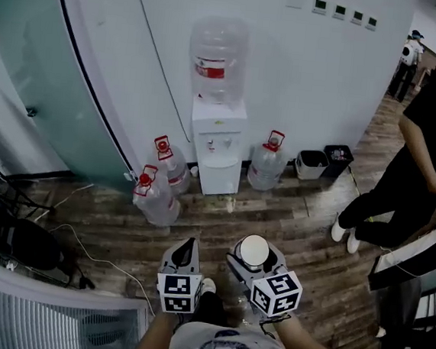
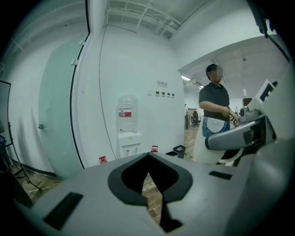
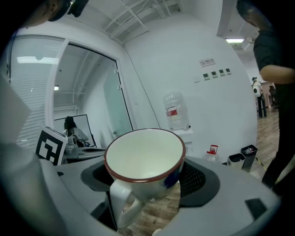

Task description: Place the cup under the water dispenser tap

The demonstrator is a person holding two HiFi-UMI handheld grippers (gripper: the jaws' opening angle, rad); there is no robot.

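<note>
The cup (image 3: 145,159), white with a red-brown rim, sits between the jaws of the right tongs (image 3: 146,180). They are clenched on its wall from both sides, its mouth is turned up and its handle points back toward the camera. It looks empty. The left tongs (image 2: 148,159), just beside the right ones, are closed with nothing between the jaws. Far ahead of both tongs the water dispenser (image 1: 216,143) stands against the white wall with a big bottle (image 1: 217,59) on top, so the cup is well apart from the tap and I judge that the carrying is hardly begun. Spare water bottles (image 1: 156,195) stand on the floor ahead and to the left of the tongs, and another one (image 1: 267,163) ahead to the right. A person (image 1: 427,152) stands far to the right. The risks I see: the smooth round wall may slip or tilt in the jaws on the way, and in the narrow recess under the tap the rim may knock against the tap.
</note>
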